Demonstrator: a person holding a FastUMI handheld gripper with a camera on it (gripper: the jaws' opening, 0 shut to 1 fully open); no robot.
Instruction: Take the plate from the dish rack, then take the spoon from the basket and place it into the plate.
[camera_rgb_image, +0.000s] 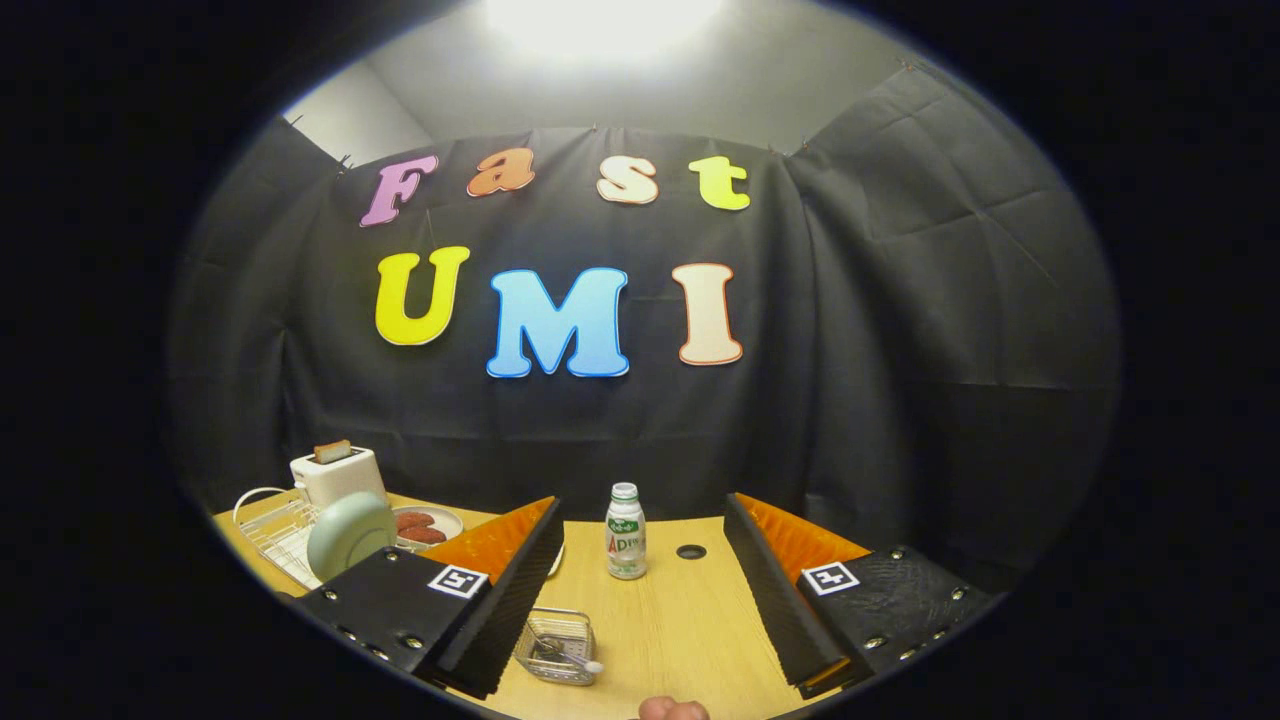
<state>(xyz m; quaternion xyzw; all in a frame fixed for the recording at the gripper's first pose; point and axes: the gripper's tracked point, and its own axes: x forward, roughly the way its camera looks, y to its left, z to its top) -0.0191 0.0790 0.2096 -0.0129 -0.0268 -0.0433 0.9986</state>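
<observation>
Tool (640, 600) — we log its fingers spread wide, holding nothing, raised above the wooden surface (690, 620). Between the fingers, low and close: a small wire basket (556, 645) with the spoon (570, 655) lying inside. Plate (350, 535) — pale green, round, standing on edge in the white wire dish rack (280, 530), off beyond the left finger; we judge a leftward swing comes first. Further out: bottle (626, 532), toaster (337, 472).

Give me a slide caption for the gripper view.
Open gripper above table; plate in dish rack, spoon in basket.
</observation>
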